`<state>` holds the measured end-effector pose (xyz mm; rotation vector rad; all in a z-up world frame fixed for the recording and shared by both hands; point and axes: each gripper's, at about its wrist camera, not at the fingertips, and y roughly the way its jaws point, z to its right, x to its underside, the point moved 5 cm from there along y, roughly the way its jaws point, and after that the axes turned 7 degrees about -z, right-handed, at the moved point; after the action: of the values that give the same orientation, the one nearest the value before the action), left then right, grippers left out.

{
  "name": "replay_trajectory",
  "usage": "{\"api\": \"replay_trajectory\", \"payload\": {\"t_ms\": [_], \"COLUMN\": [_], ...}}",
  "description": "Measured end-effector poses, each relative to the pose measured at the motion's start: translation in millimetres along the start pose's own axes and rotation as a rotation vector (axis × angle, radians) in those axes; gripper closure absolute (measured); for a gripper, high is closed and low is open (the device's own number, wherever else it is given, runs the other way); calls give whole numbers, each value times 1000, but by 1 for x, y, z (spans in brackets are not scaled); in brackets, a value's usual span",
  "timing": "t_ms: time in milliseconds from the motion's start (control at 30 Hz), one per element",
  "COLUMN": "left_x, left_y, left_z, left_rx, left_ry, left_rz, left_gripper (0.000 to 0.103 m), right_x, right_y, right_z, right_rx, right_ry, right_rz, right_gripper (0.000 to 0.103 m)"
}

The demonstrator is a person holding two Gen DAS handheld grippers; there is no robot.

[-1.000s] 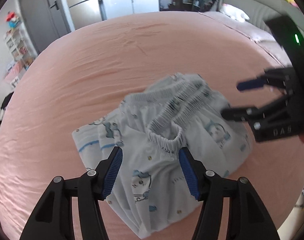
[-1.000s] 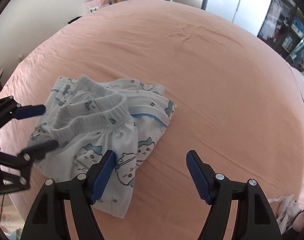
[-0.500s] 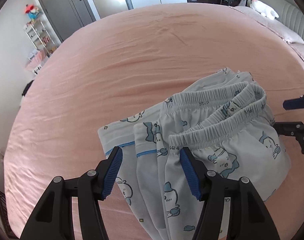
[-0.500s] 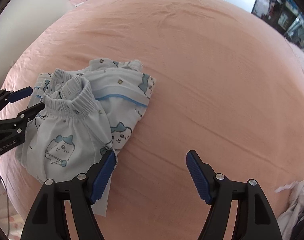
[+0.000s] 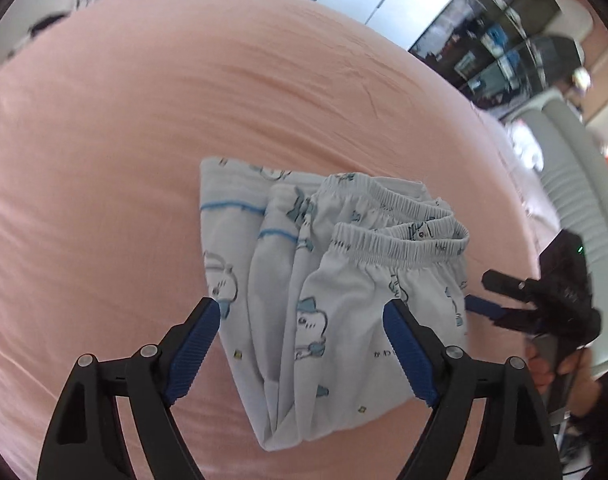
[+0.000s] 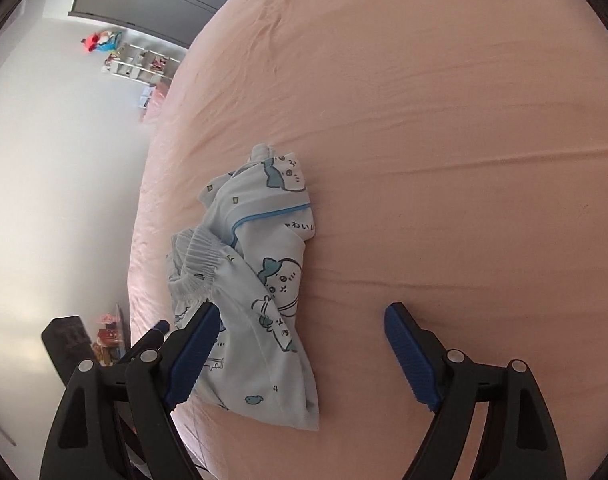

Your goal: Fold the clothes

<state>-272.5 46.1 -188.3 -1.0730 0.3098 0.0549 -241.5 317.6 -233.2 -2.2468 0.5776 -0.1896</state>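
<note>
Pink bedsheet [image 5: 144, 140] fills both views, and on it lies a folded pair of white pyjama trousers [image 5: 328, 288] with blue cartoon print, elastic waistband [image 5: 396, 246] on top. Over them the left gripper [image 5: 300, 344] hovers, blue pads spread wide, holding nothing. To its right the right gripper [image 6: 300, 346] also stands agape and empty, its left finger just over the trousers' edge. Beyond the bed are a grey padded headboard [image 5: 576, 184], dark shelves [image 5: 484, 52] and a small white rack [image 6: 140, 64] by the wall.
</note>
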Motion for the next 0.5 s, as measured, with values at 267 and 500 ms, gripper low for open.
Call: {"api": "replay_trajectory", "payload": {"t_ms": [267, 500], "left_x": [26, 41], "left_y": [-14, -13], "left_z": [-17, -19], "left_rx": [134, 270], "left_ry": [-79, -162], "left_rz": [-7, -32], "left_gripper": [19, 18], "right_x": [10, 9], "right_y": [9, 25], "right_z": [-17, -13], "right_rx": [-14, -107], "right_ry": [-51, 3], "right_rz": [-39, -29], "right_gripper": [16, 3]}}
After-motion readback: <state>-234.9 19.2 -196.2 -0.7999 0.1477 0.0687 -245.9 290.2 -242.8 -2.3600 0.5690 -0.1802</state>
